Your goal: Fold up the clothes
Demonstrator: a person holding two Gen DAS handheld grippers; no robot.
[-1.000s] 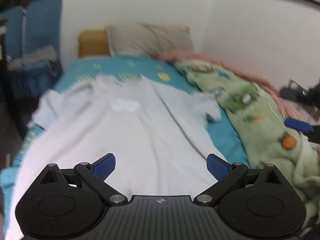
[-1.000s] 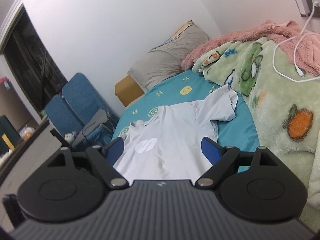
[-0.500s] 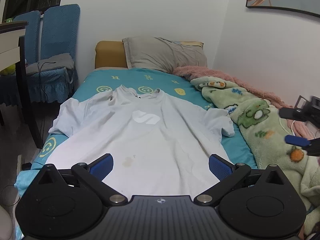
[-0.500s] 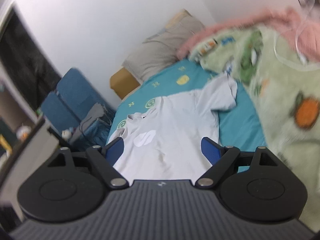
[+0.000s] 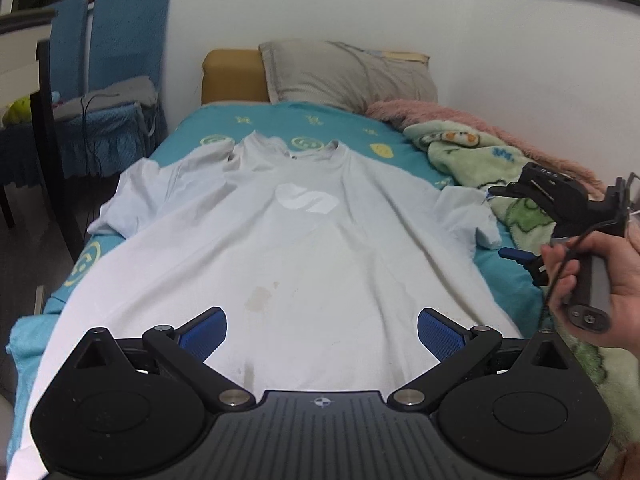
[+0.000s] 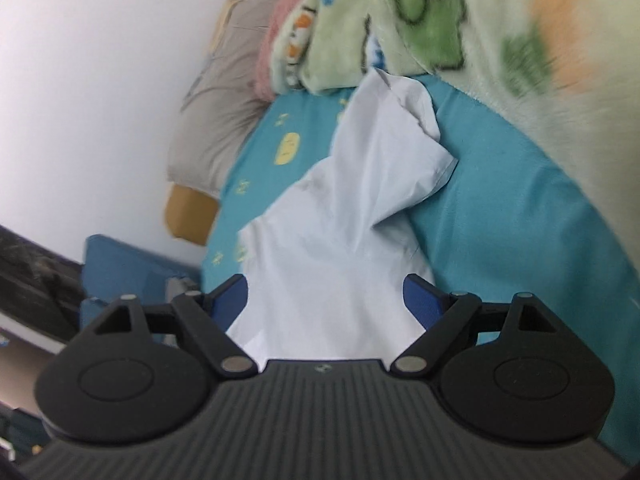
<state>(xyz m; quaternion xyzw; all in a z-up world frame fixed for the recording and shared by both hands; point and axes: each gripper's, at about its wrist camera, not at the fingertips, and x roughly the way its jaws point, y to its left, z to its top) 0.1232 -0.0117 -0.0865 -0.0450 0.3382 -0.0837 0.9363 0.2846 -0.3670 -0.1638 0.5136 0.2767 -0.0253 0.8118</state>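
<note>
White T-shirt [image 5: 304, 248] is spread flat, front up, on the bed [image 5: 280, 124] ahead of both claws, ready for folding. Left gripper [image 5: 322, 334] is held wide apart above the hem. Right gripper [image 6: 325, 298] is spread, nothing gripped, aimed at the sleeve [image 6: 400, 148], likely first fold.

text: none readable | t-shirt [image 5: 288, 240]: white chest logo, no letters | sheet [image 5: 360, 140]: smiley prints

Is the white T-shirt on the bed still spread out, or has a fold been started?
Spread out. The T-shirt lies flat, front up, both sleeves out to the sides; no fold shows.
</note>
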